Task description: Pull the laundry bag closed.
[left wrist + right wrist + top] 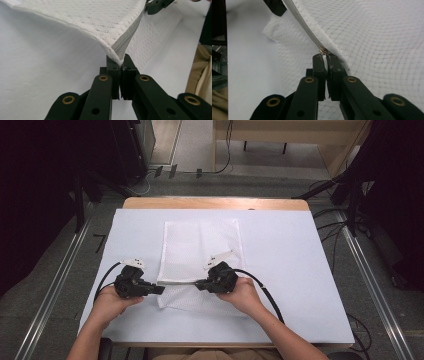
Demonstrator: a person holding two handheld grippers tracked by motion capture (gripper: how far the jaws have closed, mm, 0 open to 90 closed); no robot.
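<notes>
The left tool is clamped on the corner of the mesh bag lying mid-bench, the right tool pinches its zipper pull; next, likely a steady pull along the zipper.

Both forearms come in from six o'clock in the high view. The left hand holds the left gripper, which points toward three o'clock with its jaws pressed together. The right hand holds the right gripper, which points toward nine o'clock, jaws likewise clamped. The two tips face each other, near but apart.
</notes>
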